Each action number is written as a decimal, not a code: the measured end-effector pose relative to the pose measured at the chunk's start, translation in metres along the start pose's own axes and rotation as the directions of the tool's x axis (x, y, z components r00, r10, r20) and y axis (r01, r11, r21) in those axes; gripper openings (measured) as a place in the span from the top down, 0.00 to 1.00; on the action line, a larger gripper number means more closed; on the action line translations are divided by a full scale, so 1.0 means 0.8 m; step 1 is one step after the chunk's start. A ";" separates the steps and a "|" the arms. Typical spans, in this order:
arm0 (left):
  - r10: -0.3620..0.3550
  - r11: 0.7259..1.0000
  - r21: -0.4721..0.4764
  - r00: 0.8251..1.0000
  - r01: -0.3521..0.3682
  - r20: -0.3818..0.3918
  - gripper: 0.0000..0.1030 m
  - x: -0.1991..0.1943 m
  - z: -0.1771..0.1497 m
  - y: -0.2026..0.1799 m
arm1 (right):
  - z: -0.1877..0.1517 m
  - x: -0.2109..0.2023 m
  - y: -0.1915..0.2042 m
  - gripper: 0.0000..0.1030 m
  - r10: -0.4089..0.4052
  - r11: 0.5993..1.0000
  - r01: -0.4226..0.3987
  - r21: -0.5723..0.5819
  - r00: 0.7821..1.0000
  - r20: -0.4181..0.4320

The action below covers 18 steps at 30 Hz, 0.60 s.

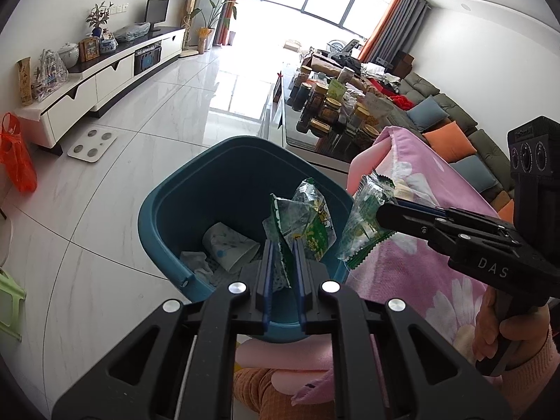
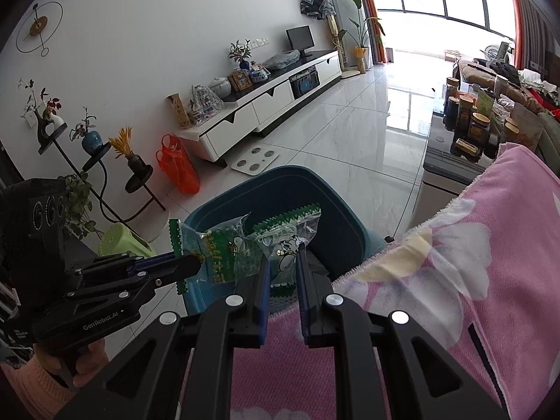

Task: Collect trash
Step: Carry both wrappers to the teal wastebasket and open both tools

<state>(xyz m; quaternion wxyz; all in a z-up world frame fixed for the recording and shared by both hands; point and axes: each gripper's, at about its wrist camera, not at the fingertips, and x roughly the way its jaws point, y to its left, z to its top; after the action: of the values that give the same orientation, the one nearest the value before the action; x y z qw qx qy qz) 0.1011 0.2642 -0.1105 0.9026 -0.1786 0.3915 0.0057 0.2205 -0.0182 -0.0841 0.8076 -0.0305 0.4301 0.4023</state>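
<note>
The bin (image 1: 168, 210) was dark blue-green. The snack wrappers (image 1: 308, 224) were clear and green. The blanket (image 1: 413, 262) was pink with white flowers.

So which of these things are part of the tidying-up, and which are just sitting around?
Part of the job:
left gripper's wrapper
right gripper's wrapper
blue bin
paper cup

Just lying about:
orange bag
scale
jars
pink blanket

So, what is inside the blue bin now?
Inside the blue bin lie a crumpled paper cup and white tissue. The wrapper held by the left gripper covers the rest of the bottom.
</note>
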 end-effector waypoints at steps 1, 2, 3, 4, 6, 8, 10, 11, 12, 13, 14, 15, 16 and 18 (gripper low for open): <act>0.003 1.000 -0.003 1.000 -0.003 -0.005 0.89 0.003 0.000 0.001 | 0.001 0.005 0.000 0.87 -0.005 1.000 0.005 0.000 1.000 -0.012; 0.009 1.000 -0.003 1.000 -0.009 -0.008 0.88 0.007 0.000 0.002 | 0.001 0.010 0.002 0.86 -0.008 1.000 0.008 -0.003 1.000 -0.024; 0.015 1.000 -0.006 1.000 -0.015 -0.012 0.88 0.011 0.001 0.003 | 0.001 0.013 0.003 0.85 -0.012 1.000 0.012 -0.006 0.999 -0.034; 0.014 1.000 -0.014 1.000 -0.014 -0.018 0.88 0.014 0.002 0.005 | 0.002 0.017 0.005 0.84 -0.016 1.000 0.016 -0.008 0.999 -0.043; 0.000 0.999 -0.034 1.000 0.000 -0.025 0.88 0.021 0.003 0.007 | 0.003 0.021 0.007 0.81 -0.021 1.000 0.021 -0.005 0.998 -0.053; -0.003 0.999 -0.048 0.999 0.001 -0.032 0.87 0.029 0.004 0.009 | 0.004 0.022 0.007 0.78 -0.027 1.000 0.027 -0.004 0.998 -0.053; -0.003 0.999 -0.055 0.999 0.002 -0.036 0.86 0.036 0.005 0.009 | 0.005 0.023 0.006 0.76 -0.032 0.999 0.032 -0.001 0.998 -0.053; -0.003 0.999 -0.053 0.999 0.001 -0.037 0.84 0.038 0.004 0.007 | 0.005 0.023 0.005 0.76 -0.032 0.999 0.032 0.002 0.998 -0.056; 0.001 0.999 -0.053 0.999 -0.003 -0.038 0.79 0.040 0.004 0.006 | 0.004 0.022 0.005 0.76 -0.032 0.999 0.032 0.006 0.998 -0.055; 0.004 0.999 -0.054 0.999 -0.006 -0.039 0.74 0.042 0.003 0.006 | 0.004 0.022 0.003 0.76 -0.030 0.999 0.031 0.010 0.998 -0.055; 0.006 0.999 -0.053 0.999 -0.008 -0.039 0.73 0.043 0.003 0.005 | 0.003 0.022 0.001 0.74 -0.028 0.999 0.029 0.014 0.998 -0.056; 0.008 0.999 -0.052 0.999 -0.010 -0.038 0.73 0.043 0.004 0.004 | 0.003 0.021 -0.001 0.69 -0.028 0.999 0.029 0.020 0.998 -0.054; 0.008 0.999 -0.052 0.999 -0.009 -0.036 0.73 0.043 0.004 0.003 | 0.003 0.020 -0.002 0.67 -0.027 0.999 0.028 0.025 0.998 -0.051; 0.005 0.999 -0.048 1.000 -0.006 -0.029 0.73 0.040 0.003 0.002 | 0.002 0.019 -0.004 0.59 -0.027 0.999 0.028 0.031 0.998 -0.052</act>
<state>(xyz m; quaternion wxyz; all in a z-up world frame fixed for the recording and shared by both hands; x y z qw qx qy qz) 0.1245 0.2622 -0.1321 0.8922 -0.1991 0.4050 0.0151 0.2286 -0.0098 -0.0949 0.8020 -0.0342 0.4568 0.3835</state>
